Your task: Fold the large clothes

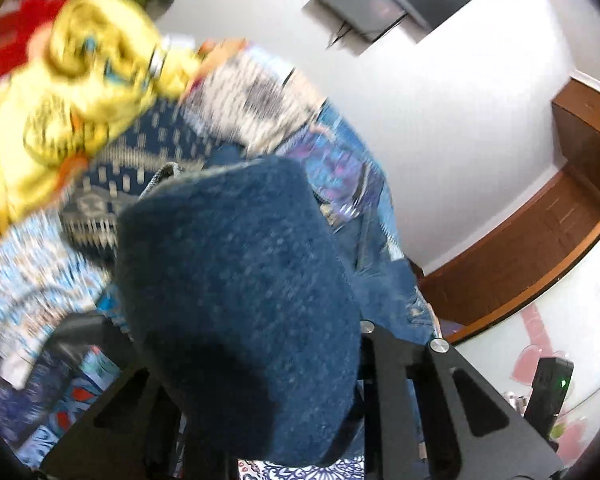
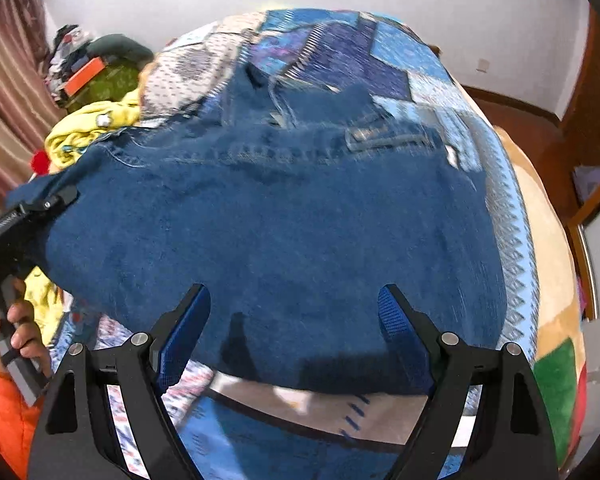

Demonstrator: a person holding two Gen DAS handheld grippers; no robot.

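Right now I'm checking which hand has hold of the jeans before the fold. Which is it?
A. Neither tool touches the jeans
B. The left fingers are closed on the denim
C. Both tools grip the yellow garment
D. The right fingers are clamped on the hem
B: the left gripper is pinched on the edge of the jeans, with denim bunched up against its camera, while the right gripper stands wide open above them.

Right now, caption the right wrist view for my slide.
Open right hand-held gripper over blue denim garment on patchwork bedspread.

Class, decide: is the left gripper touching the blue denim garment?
Touching. The right wrist view shows the left gripper clamped on the denim garment's lifted edge.
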